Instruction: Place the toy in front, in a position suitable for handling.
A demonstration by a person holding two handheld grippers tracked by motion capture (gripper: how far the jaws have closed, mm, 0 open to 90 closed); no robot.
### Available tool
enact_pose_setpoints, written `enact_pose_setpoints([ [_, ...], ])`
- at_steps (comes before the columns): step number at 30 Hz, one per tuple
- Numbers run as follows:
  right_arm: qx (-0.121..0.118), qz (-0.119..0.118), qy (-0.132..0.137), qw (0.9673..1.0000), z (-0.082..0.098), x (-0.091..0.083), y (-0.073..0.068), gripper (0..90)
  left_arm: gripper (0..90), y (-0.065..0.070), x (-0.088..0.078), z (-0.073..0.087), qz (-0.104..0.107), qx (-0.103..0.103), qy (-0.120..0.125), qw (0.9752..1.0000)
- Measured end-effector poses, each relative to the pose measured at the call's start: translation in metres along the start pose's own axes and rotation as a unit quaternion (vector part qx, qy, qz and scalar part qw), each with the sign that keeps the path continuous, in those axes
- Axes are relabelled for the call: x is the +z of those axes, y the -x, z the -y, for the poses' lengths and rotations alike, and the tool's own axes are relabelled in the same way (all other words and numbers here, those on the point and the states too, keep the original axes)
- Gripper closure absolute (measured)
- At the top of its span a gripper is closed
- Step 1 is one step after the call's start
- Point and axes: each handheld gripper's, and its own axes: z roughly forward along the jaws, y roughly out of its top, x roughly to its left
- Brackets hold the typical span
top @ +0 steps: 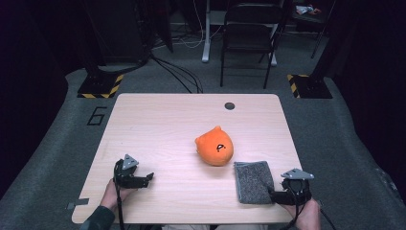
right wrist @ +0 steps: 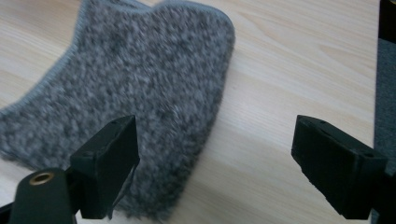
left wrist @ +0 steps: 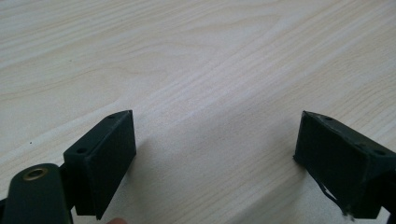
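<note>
The right gripper point(right wrist: 215, 163), jaws apart and empty, hovers just beside the folded grey towel point(top: 253, 181) at the table's point(top: 158, 124) near right edge, seemingly between grasps; next it must close on the towel. The left gripper point(top: 141, 179) waits open (over bare wood). One towel, one orange plush toy point(top: 214, 146).
</note>
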Motion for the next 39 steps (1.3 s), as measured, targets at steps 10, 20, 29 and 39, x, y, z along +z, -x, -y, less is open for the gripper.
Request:
enact_pose_setpoints([
  [10, -0.024, -0.015, -0.021, 0.9994, -0.016, 0.012, -0.020, 0.0, 11.8, 0.000, 0.000, 0.000, 0.000, 0.000, 0.000, 1.0000],
  [20, -0.035, -0.026, -0.035, 0.9985, -0.027, 0.031, -0.027, 0.0, 11.8, 0.000, 0.000, 0.000, 0.000, 0.000, 0.000, 1.0000],
  [29, -0.061, -0.032, -0.044, 0.9967, -0.034, 0.048, -0.036, 0.0, 11.9, 0.000, 0.000, 0.000, 0.000, 0.000, 0.000, 1.0000],
  [39, -0.067, -0.045, -0.072, 0.9942, -0.027, 0.063, -0.035, 12.2, 11.9, 0.000, 0.000, 0.000, 0.000, 0.000, 0.000, 1.0000],
])
